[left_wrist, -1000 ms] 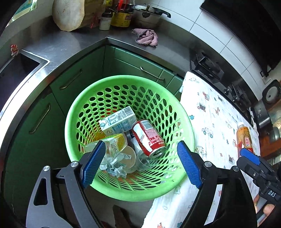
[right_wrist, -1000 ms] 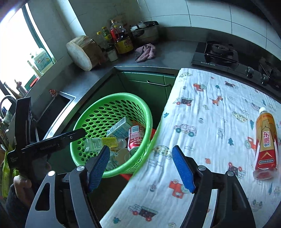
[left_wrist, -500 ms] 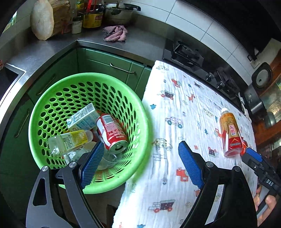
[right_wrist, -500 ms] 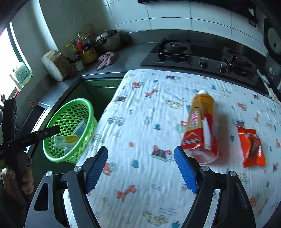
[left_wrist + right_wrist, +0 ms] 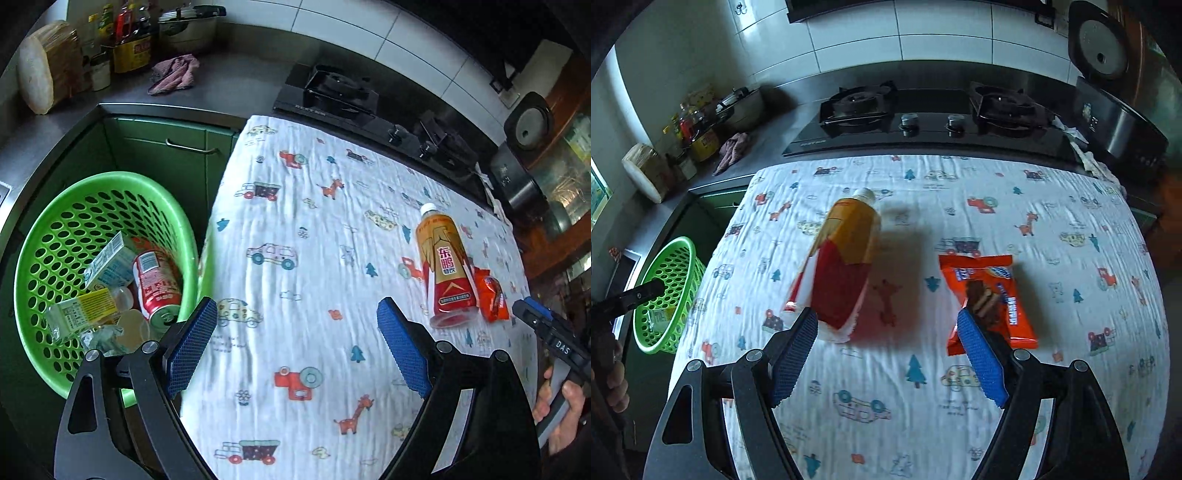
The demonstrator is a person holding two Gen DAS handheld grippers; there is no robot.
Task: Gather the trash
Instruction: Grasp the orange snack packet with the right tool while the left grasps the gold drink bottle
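1. The right gripper (image 5: 886, 350) hangs low over the table (image 5: 1071, 369), jaws spread wide and holding nothing. The lying orange bottle (image 5: 846, 258) sits just ahead of its left finger, and the orange snack wrapper (image 5: 990, 295) touches or slips under the right fingertip.
2. The left gripper (image 5: 293, 347) is also spread and empty, above the table's left edge, beside the green basket (image 5: 44, 236), which already holds cartons and a red can (image 5: 157, 286).
3. Risk: closing now could pinch neither item cleanly, since both lie outside the gap's centre.
4. The round bottle may roll toward the far edge if nudged by a finger.
5. The thin wrapper could slide on the cloth (image 5: 923, 406) or drag it into folds.
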